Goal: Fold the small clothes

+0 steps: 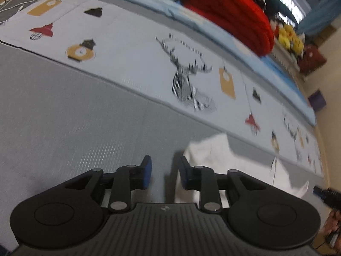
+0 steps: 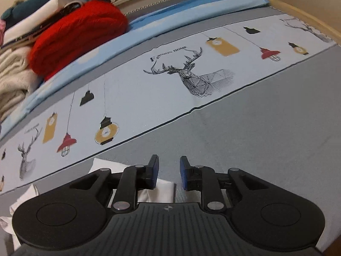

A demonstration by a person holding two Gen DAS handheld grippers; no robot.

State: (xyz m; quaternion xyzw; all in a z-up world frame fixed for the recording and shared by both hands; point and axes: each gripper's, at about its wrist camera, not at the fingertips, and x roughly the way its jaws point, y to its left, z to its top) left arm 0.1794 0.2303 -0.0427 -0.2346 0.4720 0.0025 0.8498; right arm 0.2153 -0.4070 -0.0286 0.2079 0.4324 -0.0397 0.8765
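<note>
Now, left to right: our left gripper (image 1: 165, 175) jaws apart, empty, white garment (image 1: 215, 155) just right of it on grey sheet (image 1: 64, 111). Our right gripper (image 2: 169, 173) jaws apart, empty, garment under left finger. Risk: closing here pinches sheet too.

White garment (image 1: 215, 151) (image 2: 153, 194) lies rumpled on the grey mat (image 1: 85, 117).

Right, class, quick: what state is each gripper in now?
Left gripper: open, holding nothing, beside the white garment.
Right gripper: open, holding nothing.
</note>
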